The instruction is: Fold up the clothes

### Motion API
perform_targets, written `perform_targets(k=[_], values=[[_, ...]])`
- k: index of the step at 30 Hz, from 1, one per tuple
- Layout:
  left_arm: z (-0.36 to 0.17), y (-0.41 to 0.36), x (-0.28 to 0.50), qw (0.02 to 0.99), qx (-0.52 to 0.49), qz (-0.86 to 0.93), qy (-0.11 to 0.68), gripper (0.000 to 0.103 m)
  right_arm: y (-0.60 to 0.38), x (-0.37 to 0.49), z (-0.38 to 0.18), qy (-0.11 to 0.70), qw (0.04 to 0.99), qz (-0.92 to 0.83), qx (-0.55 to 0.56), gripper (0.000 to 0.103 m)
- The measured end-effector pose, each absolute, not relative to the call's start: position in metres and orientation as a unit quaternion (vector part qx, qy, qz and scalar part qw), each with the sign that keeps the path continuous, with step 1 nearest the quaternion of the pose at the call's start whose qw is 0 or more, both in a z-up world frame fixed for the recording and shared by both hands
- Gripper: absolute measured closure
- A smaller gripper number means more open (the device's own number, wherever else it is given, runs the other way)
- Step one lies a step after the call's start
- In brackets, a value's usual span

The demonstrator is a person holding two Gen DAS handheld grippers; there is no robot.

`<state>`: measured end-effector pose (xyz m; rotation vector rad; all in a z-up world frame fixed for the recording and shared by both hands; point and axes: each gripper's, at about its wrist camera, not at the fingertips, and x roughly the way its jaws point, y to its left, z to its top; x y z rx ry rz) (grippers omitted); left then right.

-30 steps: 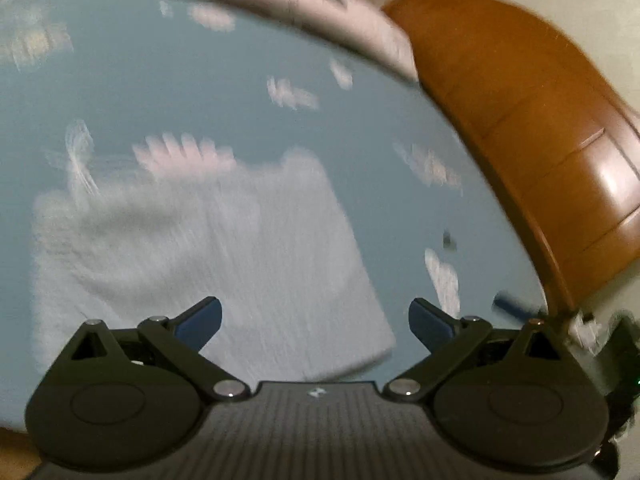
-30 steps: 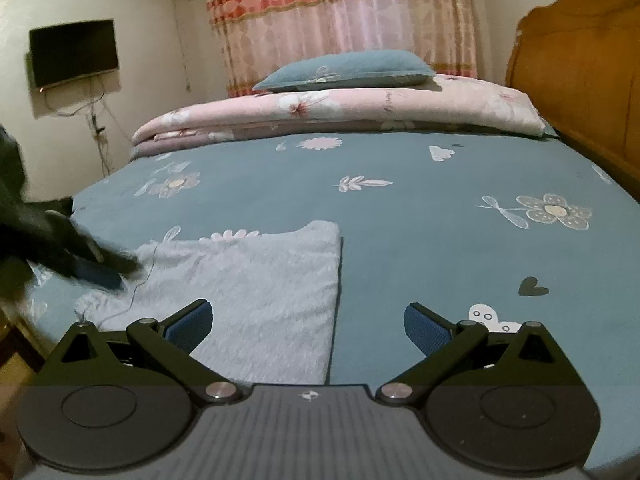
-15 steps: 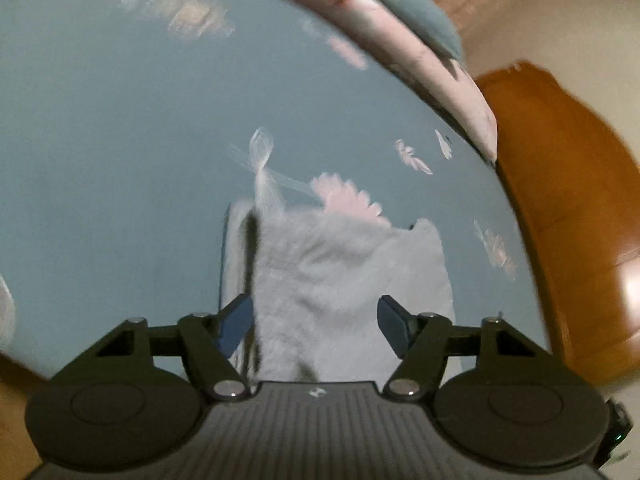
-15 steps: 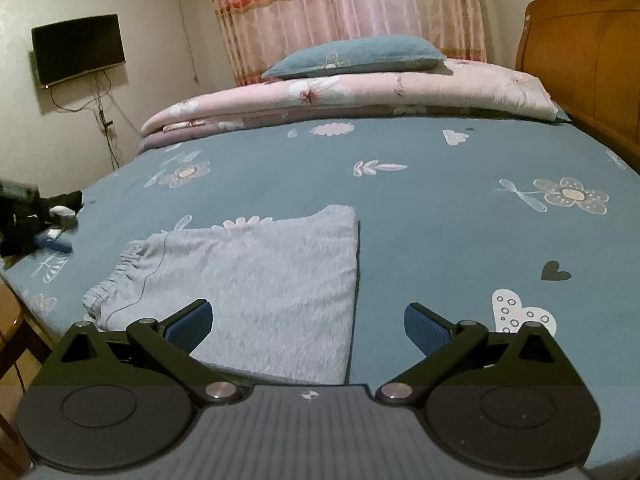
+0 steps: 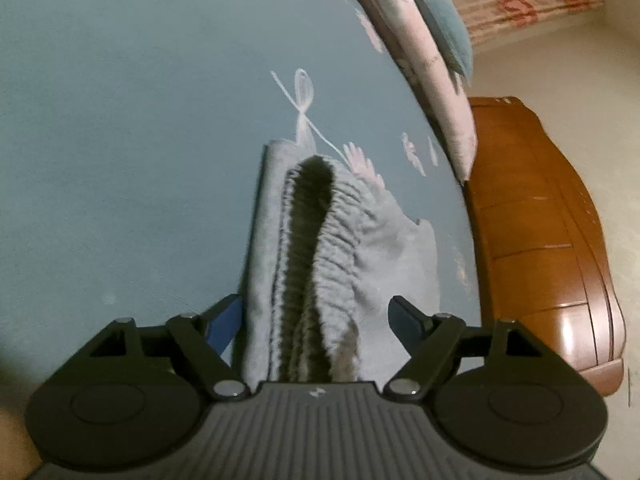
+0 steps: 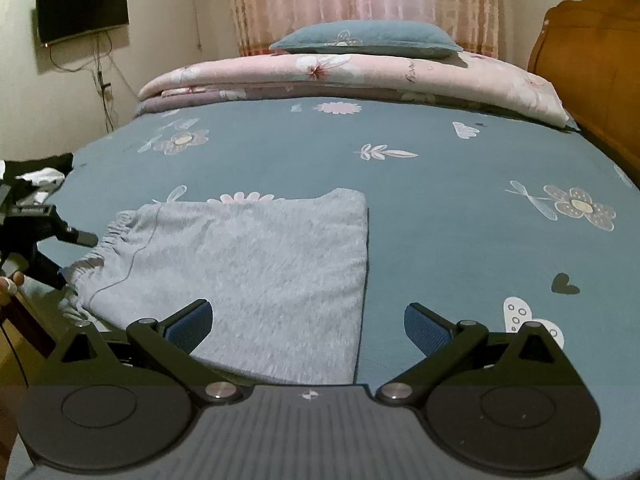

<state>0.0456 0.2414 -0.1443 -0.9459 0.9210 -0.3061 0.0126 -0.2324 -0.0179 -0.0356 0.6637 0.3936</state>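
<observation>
Grey fleece pants [image 6: 248, 276], folded into a soft rectangle, lie flat on a teal flower-print bedsheet [image 6: 440, 208], at the near-left part of the bed. Their gathered elastic waistband [image 5: 320, 248] gapes open at the nine o'clock end.

The left gripper [image 5: 316, 316] points down at that waistband, which sits between its jaws; the jaws are opening and neither pad presses the cloth. In the right wrist view it shows at nine o'clock, beside the waistband. The right gripper [image 6: 308, 322] hovers spread wide over the pants' near edge, at six o'clock, pinching nothing.

A second ago the left gripper was higher, viewing the whole garment; now it is lower and rolled toward the waistband.
</observation>
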Motion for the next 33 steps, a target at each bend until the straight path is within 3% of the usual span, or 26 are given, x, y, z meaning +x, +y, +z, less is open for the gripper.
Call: perform_targets(k=[9, 18, 26, 29, 30, 31, 33], values=[[-0.149, 0.24, 0.087, 0.777, -0.438, -0.177, 0.416, 0.02, -0.223, 0.025, -0.017, 0.328, 0.925, 0.193, -0.02, 0.0], [-0.147, 0.244, 0.036, 0.774, -0.42, -0.225, 0.418, 0.024, -0.216, 0.033, -0.022, 0.335, 0.918, 0.211, -0.032, 0.0], [-0.135, 0.244, 0.086, 0.771, -0.416, -0.214, 0.433, 0.027, -0.224, 0.048, -0.021, 0.337, 0.915, 0.223, -0.006, 0.0], [-0.132, 0.244, 0.078, 0.77, -0.405, -0.204, 0.449, 0.045, -0.232, 0.063, -0.018, 0.337, 0.907, 0.25, 0.031, 0.0], [-0.132, 0.245, 0.074, 0.769, -0.403, -0.198, 0.455, 0.06, -0.235, 0.069, -0.017, 0.337, 0.904, 0.259, 0.045, 0.0], [-0.134, 0.248, 0.071, 0.767, -0.404, -0.186, 0.462, 0.067, -0.241, 0.079, -0.019, 0.341, 0.898, 0.271, 0.069, 0.0], [-0.135, 0.249, 0.069, 0.77, -0.399, -0.184, 0.463, 0.067, -0.249, 0.098, -0.025, 0.356, 0.885, 0.28, 0.107, 0.0]])
